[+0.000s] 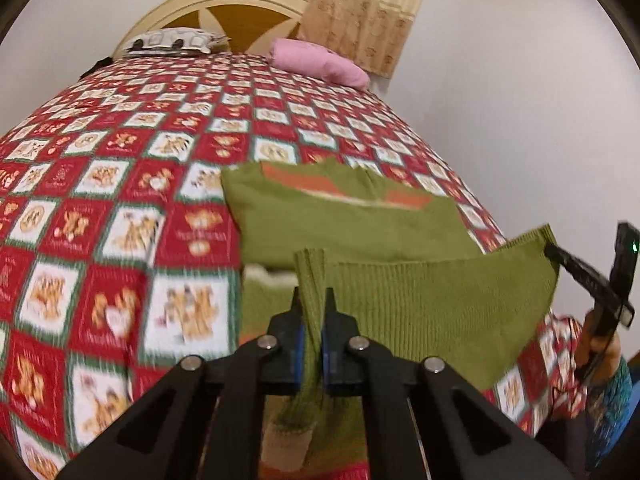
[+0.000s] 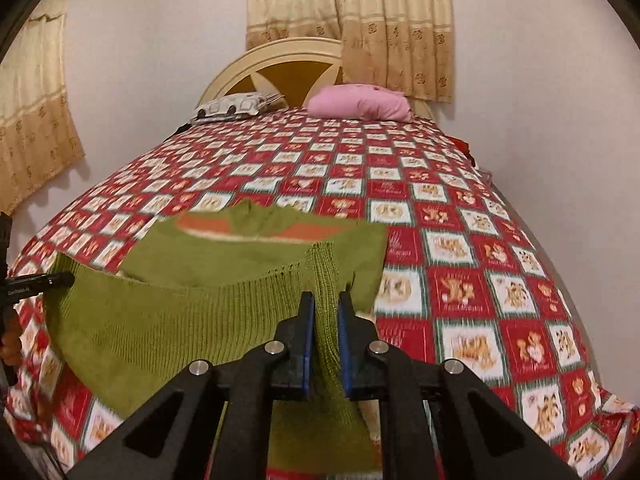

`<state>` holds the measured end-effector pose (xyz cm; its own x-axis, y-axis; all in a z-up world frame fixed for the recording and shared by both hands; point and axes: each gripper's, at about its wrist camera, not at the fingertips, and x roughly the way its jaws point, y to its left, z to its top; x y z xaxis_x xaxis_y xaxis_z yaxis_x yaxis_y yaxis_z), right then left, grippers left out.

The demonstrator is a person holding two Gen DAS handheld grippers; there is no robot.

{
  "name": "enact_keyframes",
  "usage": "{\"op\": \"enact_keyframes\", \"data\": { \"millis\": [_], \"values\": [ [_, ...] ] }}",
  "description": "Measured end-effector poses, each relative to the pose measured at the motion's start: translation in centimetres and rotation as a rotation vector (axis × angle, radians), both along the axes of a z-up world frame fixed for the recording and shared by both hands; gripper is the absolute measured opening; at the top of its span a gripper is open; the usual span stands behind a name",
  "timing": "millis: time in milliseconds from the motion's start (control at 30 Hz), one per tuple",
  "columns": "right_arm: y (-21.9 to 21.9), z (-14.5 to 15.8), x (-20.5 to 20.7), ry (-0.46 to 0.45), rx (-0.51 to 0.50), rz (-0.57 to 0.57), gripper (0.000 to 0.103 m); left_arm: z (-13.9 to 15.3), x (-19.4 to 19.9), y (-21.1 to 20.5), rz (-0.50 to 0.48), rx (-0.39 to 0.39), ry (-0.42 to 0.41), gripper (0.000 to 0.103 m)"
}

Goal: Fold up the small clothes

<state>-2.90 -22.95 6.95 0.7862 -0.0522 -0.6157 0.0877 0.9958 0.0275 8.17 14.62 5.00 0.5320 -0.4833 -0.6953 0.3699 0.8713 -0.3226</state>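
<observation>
Left wrist view shows the left tongs [image 1: 313,300] clamped tight on a bunched corner of the green sweater's [image 1: 352,228] ribbed hem, the knit squeezed into a narrow pleat between the 2 blue pads. Right wrist view shows the same on the other side: the right tongs [image 2: 326,300] pinched shut on the opposite hem corner, with ribbing bulging up above the fingertips. Each pair turns up at the edge of the other's view, so the 2 grips sit at either end of one hem, and the cloth between them hangs in a shallow sag clear of the bedspread [image 2: 460,248]. Holding both corners that way keeps the bottom edge straight, which I take to be the reason for it: the hem can then be carried over the body as one line.

Beyond the lifted hem, the sweater's upper part, with its orange and cream stripe, lies flat on the red checked bedspread near the foot of the bed, collar toward the headboard [image 2: 288,64]. A pink pillow [image 2: 360,102] and a patterned pillow [image 2: 232,108] rest well apart from it, leaving open bedspread for the fold to land on.
</observation>
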Motion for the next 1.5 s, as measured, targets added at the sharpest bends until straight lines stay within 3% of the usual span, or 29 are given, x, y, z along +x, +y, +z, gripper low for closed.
{"op": "enact_keyframes", "data": {
  "millis": [667, 767, 900, 1000, 1067, 1133, 1233, 1267, 1333, 1500],
  "values": [
    [-1.4, -1.3, 15.9, 0.004, -0.111, -0.030, 0.010, 0.3, 14.8, -3.6, 0.106, 0.027, -0.014, 0.005],
    [-1.1, -2.1, 18.4, 0.018, -0.150, -0.031, 0.010, 0.4, 16.6, -4.6, 0.130, 0.098, -0.038, 0.005],
    [-0.9, -2.6, 18.9, 0.024, -0.147, -0.030, 0.010, -0.1, 16.5, -5.0, 0.068, 0.122, 0.002, 0.005],
    [-0.9, -2.8, 18.1, 0.019, -0.135, -0.018, 0.010, -1.5, 15.1, -4.7, 0.036, 0.156, 0.044, 0.024],
    [-1.1, -3.0, 17.6, 0.026, -0.112, -0.013, 0.010, -3.0, 13.6, -4.9, 0.020, 0.201, 0.069, 0.052],
    [-1.1, -3.3, 17.3, 0.032, -0.110, -0.013, 0.010, -4.3, 12.3, -5.3, -0.003, 0.238, 0.074, 0.057],
    [-1.2, -3.5, 16.9, 0.037, -0.112, -0.023, 0.010, -5.6, 11.6, -6.1, -0.024, 0.260, 0.083, 0.053],
    [-1.2, -3.5, 17.0, 0.039, -0.107, -0.026, 0.010, -5.7, 11.4, -6.4, -0.032, 0.263, 0.072, 0.035],
    [-1.3, -3.5, 16.7, 0.043, -0.103, -0.037, 0.010, -5.7, 11.1, -7.1, -0.032, 0.313, 0.026, 0.018],
    [-1.3, -2.2, 15.4, 0.030, -0.095, -0.031, 0.010, -3.5, 10.5, -6.3, -0.023, 0.269, -0.013, 0.013]
  ]
}}
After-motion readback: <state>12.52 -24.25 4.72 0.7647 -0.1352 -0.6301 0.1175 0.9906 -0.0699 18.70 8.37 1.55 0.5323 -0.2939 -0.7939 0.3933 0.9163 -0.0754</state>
